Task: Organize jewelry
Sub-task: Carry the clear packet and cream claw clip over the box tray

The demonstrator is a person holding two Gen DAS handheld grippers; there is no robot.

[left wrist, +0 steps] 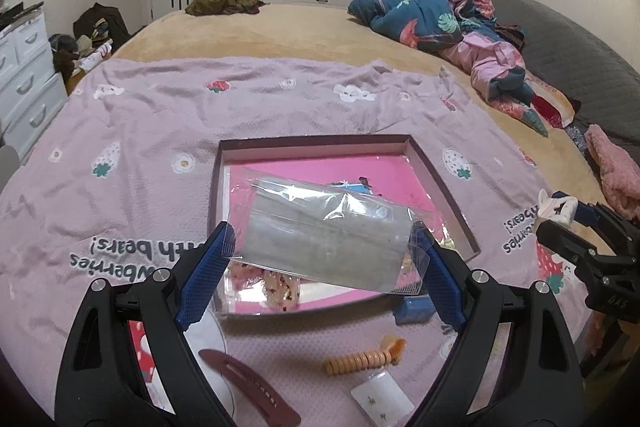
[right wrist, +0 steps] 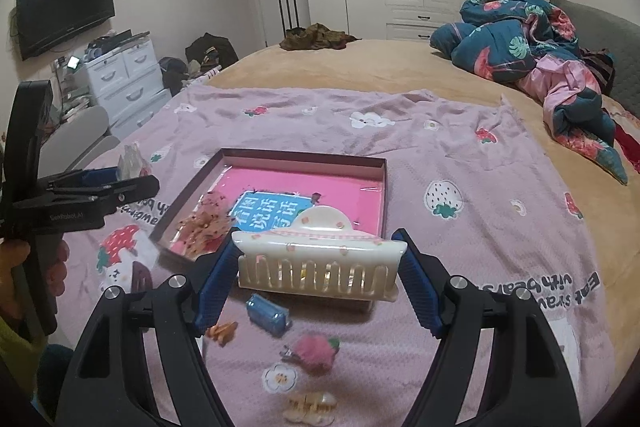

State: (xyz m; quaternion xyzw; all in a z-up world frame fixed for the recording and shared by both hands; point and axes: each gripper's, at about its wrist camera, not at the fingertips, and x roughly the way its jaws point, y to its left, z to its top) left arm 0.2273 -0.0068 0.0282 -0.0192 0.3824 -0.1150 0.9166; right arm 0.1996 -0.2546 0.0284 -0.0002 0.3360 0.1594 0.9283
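Left wrist view: a clear plastic packet (left wrist: 324, 239) is pinched by the left tool (left wrist: 322, 259) above the open box (left wrist: 444, 183), presumably for dropping inside. A cream hair claw (right wrist: 318, 259) is clamped by the right tool (right wrist: 318, 267) at the box's 6 o'clock edge. Loose clips, including a pink strawberry clip (right wrist: 314, 349), are left on the blanket (right wrist: 460, 163), judged unsorted.

The right gripper (right wrist: 319, 269) clamps a cream claw clip (right wrist: 318, 261) above the near edge of the pink-lined tray (right wrist: 374, 187) on the lilac blanket (right wrist: 460, 227).
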